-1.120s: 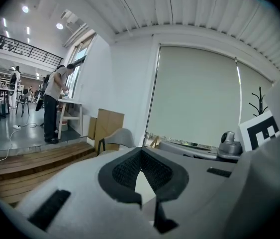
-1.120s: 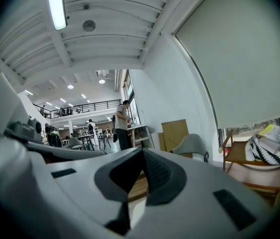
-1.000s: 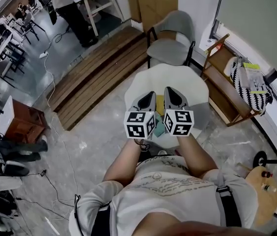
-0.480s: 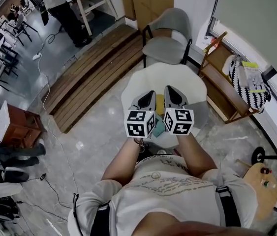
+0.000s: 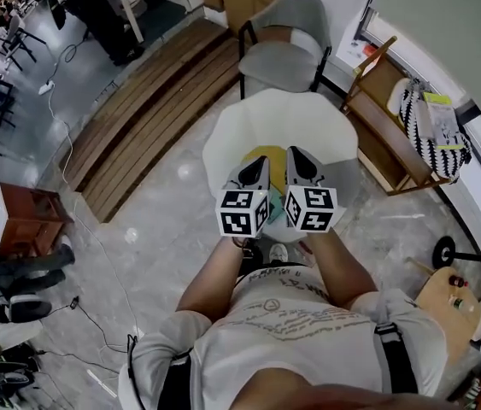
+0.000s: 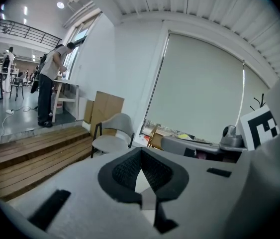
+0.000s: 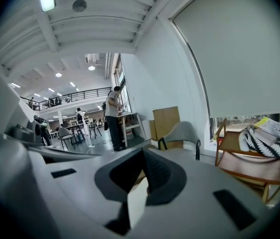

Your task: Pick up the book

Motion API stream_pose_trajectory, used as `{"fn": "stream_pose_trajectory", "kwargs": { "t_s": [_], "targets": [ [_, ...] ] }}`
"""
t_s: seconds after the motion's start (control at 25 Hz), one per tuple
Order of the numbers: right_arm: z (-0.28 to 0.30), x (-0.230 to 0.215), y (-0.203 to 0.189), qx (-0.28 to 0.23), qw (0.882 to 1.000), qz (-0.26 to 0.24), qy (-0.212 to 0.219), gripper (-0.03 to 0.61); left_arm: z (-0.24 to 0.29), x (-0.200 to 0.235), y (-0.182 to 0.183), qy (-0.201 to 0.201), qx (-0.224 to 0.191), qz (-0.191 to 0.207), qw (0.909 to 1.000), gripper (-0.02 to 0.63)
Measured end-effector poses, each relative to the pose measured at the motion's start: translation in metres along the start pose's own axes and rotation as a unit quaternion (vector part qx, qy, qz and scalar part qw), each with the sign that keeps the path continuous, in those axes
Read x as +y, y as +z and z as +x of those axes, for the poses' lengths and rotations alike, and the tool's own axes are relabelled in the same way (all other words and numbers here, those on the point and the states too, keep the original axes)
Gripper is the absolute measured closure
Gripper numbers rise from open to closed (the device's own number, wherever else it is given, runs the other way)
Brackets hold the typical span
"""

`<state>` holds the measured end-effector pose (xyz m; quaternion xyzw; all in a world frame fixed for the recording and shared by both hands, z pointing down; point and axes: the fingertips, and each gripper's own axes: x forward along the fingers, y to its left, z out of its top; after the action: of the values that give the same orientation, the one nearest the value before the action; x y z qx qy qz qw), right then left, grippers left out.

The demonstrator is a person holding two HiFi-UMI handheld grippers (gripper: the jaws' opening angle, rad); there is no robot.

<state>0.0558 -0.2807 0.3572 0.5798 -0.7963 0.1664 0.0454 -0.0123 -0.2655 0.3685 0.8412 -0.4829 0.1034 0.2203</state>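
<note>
Grey marble floor, wood decking, grey chair behind round white desk, wood rack adj.; roller blind down.

I hold my left gripper and right gripper side by side over the near edge of the round white table, with a sliver of the yellow book showing between them. A grey chair stands past the table at twelve o'clock. A wooden rack is at two o'clock and wooden decking at ten.
</note>
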Motion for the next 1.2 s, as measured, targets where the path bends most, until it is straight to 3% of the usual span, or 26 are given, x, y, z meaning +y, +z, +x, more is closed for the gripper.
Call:
{"fn": "stream_pose_trajectory", "kwargs": {
  "t_s": [0.6, 0.88, 1.2],
  "targets": [
    [0.012, -0.033, -0.111, 0.115, 0.992, 0.009, -0.043, 0.552, 0.049, 0.040, -0.112, 0.006, 0.103, -0.072, 0.9921, 0.594],
    [0.015, -0.045, -0.187, 0.180, 0.982, 0.009, -0.056, 0.552, 0.060, 0.063, -0.181, 0.011, 0.153, -0.105, 0.9826, 0.594],
    [0.041, -0.046, -0.286, 0.242, 0.968, 0.015, -0.055, 0.552, 0.082, 0.094, -0.291, 0.011, 0.219, -0.137, 0.9661, 0.594]
  ]
}}
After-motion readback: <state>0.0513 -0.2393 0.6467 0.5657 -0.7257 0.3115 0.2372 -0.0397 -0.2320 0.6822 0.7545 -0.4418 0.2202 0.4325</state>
